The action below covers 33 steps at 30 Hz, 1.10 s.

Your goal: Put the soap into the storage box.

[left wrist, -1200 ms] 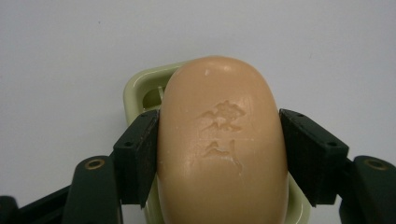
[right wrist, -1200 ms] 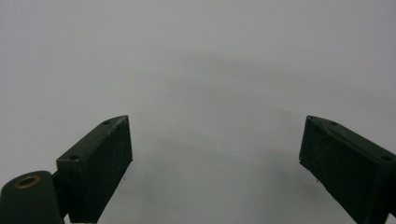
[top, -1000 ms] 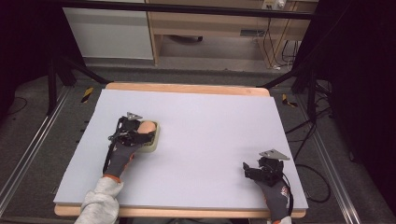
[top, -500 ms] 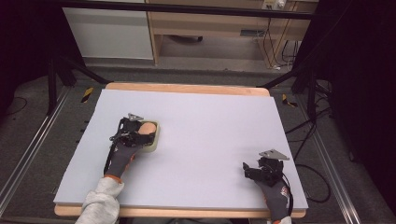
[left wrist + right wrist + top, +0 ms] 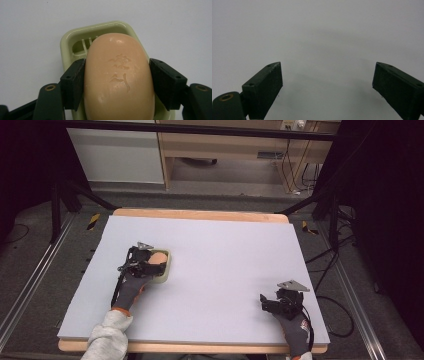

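**Holding the soap in its dish**

Looking down from the high view, I see my left gripper (image 5: 150,265) on the left part of the table (image 5: 220,260), about halfway between the far edge and the near edge. It sits right at a pale green soap dish (image 5: 164,270). My hand in a grey glove (image 5: 131,287) holds the gripper, and a light grey sleeve (image 5: 107,340) comes in from the near edge.

In the left gripper view, the two black jaws press on both sides of a peach bar of soap (image 5: 118,80). One jaw touches the left side of the bar and one touches the right side. So this claw is clamped on the soap. The bar lies in the soap dish (image 5: 67,42), and I can see little ribs in the dish at the far end, just past the bar. The top of the bar has marks stamped into it. I cannot tell if the bar is lifted a bit or resting flat.

My right gripper (image 5: 270,304) is near the right corner at the near edge of the table, well apart from the dish. In the right gripper view its jaws stand wide apart, with bare white table (image 5: 322,37) between them. They grip nothing.
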Each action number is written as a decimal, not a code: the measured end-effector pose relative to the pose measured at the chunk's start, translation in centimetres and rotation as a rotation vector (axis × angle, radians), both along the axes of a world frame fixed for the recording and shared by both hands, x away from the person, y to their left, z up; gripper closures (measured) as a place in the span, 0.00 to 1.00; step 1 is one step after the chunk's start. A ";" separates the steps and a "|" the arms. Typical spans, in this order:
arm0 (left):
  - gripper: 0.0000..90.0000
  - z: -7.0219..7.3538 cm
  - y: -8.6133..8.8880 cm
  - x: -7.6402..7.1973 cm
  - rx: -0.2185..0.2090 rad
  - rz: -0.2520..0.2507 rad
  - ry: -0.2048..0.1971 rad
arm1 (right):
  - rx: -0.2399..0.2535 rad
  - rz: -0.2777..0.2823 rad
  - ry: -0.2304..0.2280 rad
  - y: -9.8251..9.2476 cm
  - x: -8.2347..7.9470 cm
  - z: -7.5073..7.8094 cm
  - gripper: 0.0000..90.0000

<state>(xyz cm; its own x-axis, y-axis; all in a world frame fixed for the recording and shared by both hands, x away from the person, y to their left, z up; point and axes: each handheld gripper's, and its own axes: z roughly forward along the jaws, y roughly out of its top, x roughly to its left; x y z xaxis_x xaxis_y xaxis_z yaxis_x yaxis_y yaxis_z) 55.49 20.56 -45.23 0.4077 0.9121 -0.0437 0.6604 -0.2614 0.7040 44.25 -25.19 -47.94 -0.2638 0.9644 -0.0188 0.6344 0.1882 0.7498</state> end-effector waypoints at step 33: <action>0.31 2.9 1.5 -5.3 -0.018 -0.028 -0.133 | 0.003 -0.029 -0.011 -0.8 -0.3 0.3 0.10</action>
